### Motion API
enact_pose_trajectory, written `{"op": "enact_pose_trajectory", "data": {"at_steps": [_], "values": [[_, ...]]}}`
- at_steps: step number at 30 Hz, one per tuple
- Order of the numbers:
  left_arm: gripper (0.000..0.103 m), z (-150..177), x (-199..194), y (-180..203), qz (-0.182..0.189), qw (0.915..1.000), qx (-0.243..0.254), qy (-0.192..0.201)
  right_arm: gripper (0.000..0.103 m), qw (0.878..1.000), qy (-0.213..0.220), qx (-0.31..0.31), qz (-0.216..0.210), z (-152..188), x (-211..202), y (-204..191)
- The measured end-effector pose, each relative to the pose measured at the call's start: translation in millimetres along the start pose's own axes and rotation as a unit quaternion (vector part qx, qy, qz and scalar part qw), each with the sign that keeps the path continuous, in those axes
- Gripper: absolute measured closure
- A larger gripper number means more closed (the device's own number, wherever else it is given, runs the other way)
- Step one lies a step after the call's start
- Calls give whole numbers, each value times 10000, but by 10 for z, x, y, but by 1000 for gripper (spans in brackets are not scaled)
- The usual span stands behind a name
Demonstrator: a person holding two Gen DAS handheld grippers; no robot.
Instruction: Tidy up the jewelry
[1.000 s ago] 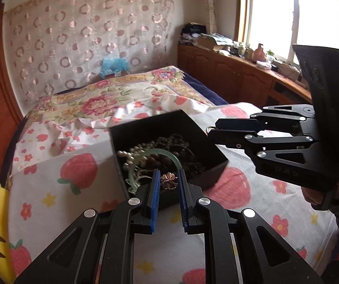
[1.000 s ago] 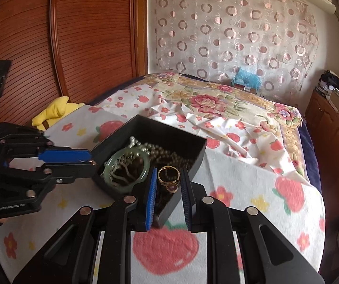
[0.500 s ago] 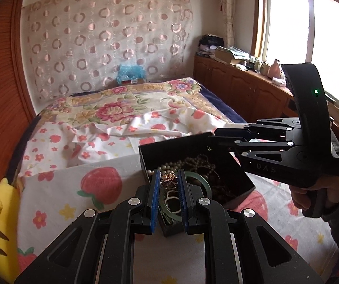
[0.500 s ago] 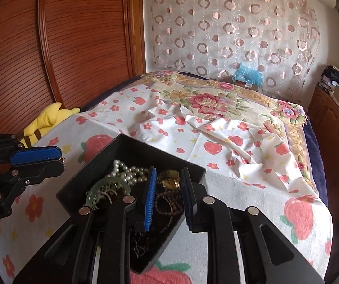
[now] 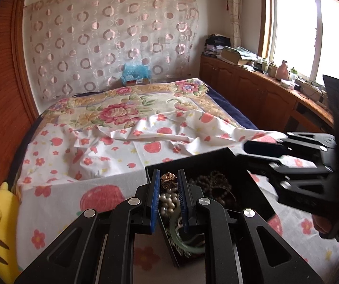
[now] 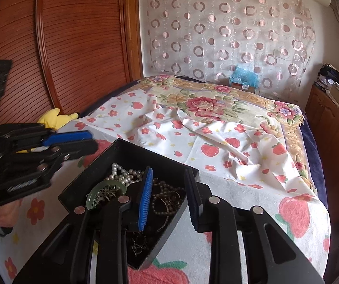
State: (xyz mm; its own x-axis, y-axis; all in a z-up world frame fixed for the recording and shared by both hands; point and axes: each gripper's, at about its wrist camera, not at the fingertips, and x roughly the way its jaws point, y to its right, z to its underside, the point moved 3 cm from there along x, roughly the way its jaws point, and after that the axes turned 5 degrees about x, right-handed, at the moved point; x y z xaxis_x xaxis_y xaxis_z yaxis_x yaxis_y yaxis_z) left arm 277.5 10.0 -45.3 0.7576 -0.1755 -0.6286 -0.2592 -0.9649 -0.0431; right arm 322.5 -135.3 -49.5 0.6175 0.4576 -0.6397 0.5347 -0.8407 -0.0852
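**Flower ring pinched on the left, right jaws parting over the black box**

Gripping a small gold flower-shaped ring (image 5: 168,180) at the very tips of the left gripper (image 5: 168,184), blue pads pressing it from both sides. Holding it up above the near corner of the black jewelry box (image 5: 259,201), with pearls (image 5: 168,202) and a green jade bangle (image 5: 183,237) showing between and below the fingers, down inside the box. Sitting on the strawberry-print sheet (image 5: 103,172), that box, toward the foot of the bed.

Hanging over the box from the other side, the right gripper (image 6: 168,196), jaws just opening wider and pressing on nothing. Lying loose beneath the gap: dark bead strands (image 6: 164,198) and tangled chains on the box floor. Just left of the blue pad (image 6: 145,196), the pearl string again (image 6: 124,174) and the bangle's green arc (image 6: 98,190), partly hidden behind the finger. Straddling the box's right wall, the far finger, out past the rim.

Showing in each other's views, both tools: the right one blurred at the right edge of the left camera, fingers reaching over the box's far corner; the left one at the left edge of the right camera, beside the box's left corner, a hand (image 6: 3,215) wrapped round its grip. Peeking out by the wooden wardrobe (image 6: 74,47), a yellow plush toy (image 6: 55,118).
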Motion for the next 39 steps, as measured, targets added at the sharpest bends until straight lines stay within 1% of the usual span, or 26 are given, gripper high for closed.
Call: {"op": "enact_pose_trajectory", "data": {"at_steps": [3, 7, 11, 14, 16, 17, 18, 19, 20, 21, 22, 23, 24, 26, 27, 29, 31, 34, 36, 39], "values": [[89, -33, 103, -25, 17, 9999, -62, -81, 72, 10000, 9, 14, 39, 36, -49, 28], [89, -8, 139, 6, 18, 9999, -95, -136, 72, 10000, 14, 62, 76, 74, -98, 56], [85, 30, 89, 24, -19, 9998, -109, -163, 72, 9999, 22, 116, 96, 140, -153, 61], [72, 69, 1, 36, -73, 9998, -139, -133, 71, 9998, 44, 155, 104, 199, -222, 34], [70, 103, -70, 44, -100, 9998, -160, -107, 71, 9997, 83, 180, 112, 241, -286, 1], [65, 128, -112, 42, -124, 9997, -181, -106, 71, 9997, 105, 192, 116, 263, -328, -20], [57, 152, -162, 40, -152, 9996, -204, -93, 69, 9997, 119, 200, 123, 282, -354, -26], [53, 177, -218, 43, -184, 9995, -226, -73, 66, 9996, 147, 221, 133, 311, -403, -46], [44, 207, -280, 46, -231, 9994, -247, -54, 66, 9995, 167, 241, 139, 335, -443, -64], [39, 236, -345, 45, -291, 9992, -269, -33, 65, 9994, 185, 261, 153, 363, -487, -84], [29, 262, -405, 47, -351, 9990, -284, -8, 65, 9993, 196, 278, 155, 386, -518, -92], [23, 282, -459, 44, -396, 9988, -295, 16, 65, 9992, 214, 303, 155, 416, -562, -110], [19, 309, -521, 49, -425, 9986, -307, 38, 65, 9991, 235, 321, 165, 447, -607, -132], [15, 352, -627, 59, -441, 9985, -327, 49, 59, 9988, 273, 345, 203, 494, -682, -163], [14, 384, -683, 58, -465, 9983, -341, 64, 54, 9987, 297, 359, 223, 515, -722, -182], [9, 447, -817, 81, -562, 9977, -351, 115, 51, 9982, 374, 394, 256, 575, -823, -224], [8, 495, -933, 103, -646, 9971, -358, 158, 42, 9976, 432, 442, 308, 624, -905, -237], [8, 544, -1067, 136, -710, 9966, -378, 192, 31, 9966, 535, 513, 367, 677, -1037, -275], [8, 575, -1173, 163, -716, 9963, -415, 241, 27, 9957, 613, 550, 415, 710, -1140, -305], [8, 613, -1315, 194, -704, 9961, -436, 315, 27, 9947, 712, 585, 450, 724, -1266, -345]]}}
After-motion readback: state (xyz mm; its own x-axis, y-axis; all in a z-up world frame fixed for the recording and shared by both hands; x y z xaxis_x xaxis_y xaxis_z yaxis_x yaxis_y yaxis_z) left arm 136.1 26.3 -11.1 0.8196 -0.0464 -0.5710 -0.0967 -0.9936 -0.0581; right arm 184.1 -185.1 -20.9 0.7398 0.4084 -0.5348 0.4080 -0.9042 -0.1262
